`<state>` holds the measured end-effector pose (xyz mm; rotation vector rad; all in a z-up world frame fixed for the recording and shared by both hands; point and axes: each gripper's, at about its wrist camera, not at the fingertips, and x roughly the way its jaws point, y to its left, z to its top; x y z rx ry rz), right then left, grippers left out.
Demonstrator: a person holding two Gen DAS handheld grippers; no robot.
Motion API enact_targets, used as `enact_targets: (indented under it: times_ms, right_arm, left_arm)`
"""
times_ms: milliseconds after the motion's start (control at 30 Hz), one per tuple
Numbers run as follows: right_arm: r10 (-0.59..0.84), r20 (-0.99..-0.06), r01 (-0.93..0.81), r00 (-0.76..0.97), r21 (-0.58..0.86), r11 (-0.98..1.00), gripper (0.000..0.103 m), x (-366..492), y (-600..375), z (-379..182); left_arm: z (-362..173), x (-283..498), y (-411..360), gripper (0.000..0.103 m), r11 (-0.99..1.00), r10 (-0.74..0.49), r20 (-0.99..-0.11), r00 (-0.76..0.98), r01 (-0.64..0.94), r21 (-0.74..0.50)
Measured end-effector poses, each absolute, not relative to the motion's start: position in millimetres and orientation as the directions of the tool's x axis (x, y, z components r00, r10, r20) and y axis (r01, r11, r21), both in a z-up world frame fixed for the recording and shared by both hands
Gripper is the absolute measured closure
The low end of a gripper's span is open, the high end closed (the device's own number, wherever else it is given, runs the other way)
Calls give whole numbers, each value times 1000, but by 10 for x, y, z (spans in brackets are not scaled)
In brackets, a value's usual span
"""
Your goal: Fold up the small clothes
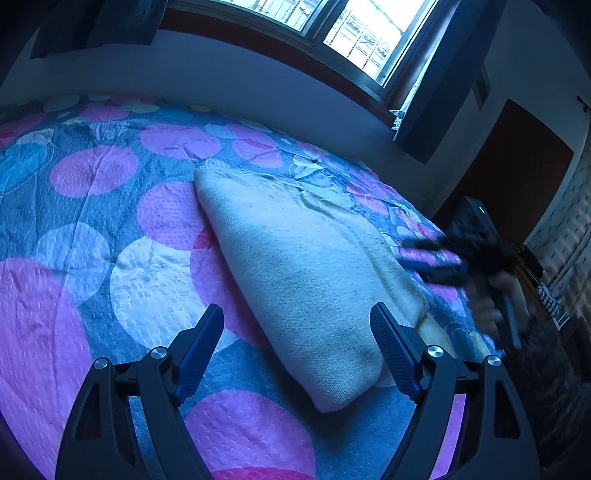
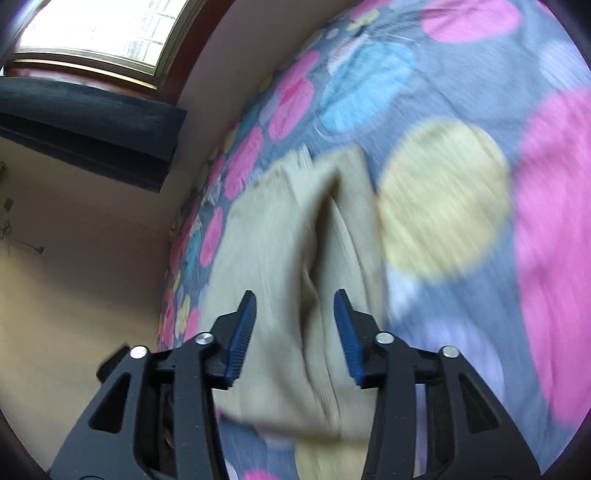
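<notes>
A cream knitted garment lies folded lengthwise on the bed. My left gripper is open and empty, its fingers either side of the garment's near end, just above it. My right gripper is open and empty over the garment, above a dark fold line in the cloth; that view is motion-blurred. In the left wrist view the right gripper shows blurred at the garment's right edge.
The bed carries a grey quilt with pink, white and blue circles. A wall and a window stand behind the bed. The bed's right edge drops toward a dark wooden door.
</notes>
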<state>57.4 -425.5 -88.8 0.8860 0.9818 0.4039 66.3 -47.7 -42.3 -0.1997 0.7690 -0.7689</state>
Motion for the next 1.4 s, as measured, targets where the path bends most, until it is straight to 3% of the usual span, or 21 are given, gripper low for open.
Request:
enact_targets:
  times_ms: [333, 400, 433, 533, 700, 933, 1100, 1267, 1400]
  right_arm:
    - [752, -494, 57, 437, 849, 525, 51, 425, -3920, -1042]
    - [728, -531, 44, 434, 819, 572, 66, 464, -3845, -985]
    - [715, -551, 37, 431, 802, 596, 84, 471, -3824, -948]
    - [703, -552, 27, 448, 795, 606, 91, 445, -3841, -850]
    - [693, -509, -10, 511, 802, 597, 92, 326, -4009, -623]
    - [685, -495, -34, 535, 797, 603, 92, 321, -4076, -479]
    - [656, -497, -46, 568, 777, 628, 93, 206, -4227, -387]
    - [627, -566, 67, 536, 768, 636, 93, 93, -4395, -883]
    - [649, -530, 63, 546, 798, 599, 93, 78, -4426, -991]
  left_arm:
    - [-501, 720, -348, 23, 727, -686, -559, 467, 482, -489]
    - [-513, 717, -296, 23, 720, -694, -550, 465, 460, -520]
    - [-513, 705, -283, 23, 712, -702, -543, 460, 454, -535]
    - [-482, 603, -260, 23, 684, -729, -519, 446, 453, -572]
    - [-371, 229, -481, 23, 683, -723, -543, 426, 560, -470]
    - [-481, 92, -892, 23, 810, -520, -694, 497, 545, -217]
    - [-619, 285, -707, 23, 845, -512, -717, 474, 430, -318]
    - [-653, 288, -676, 22, 837, -525, -721, 452, 429, -341]
    - [-646, 275, -635, 22, 830, -539, -713, 449, 427, -359]
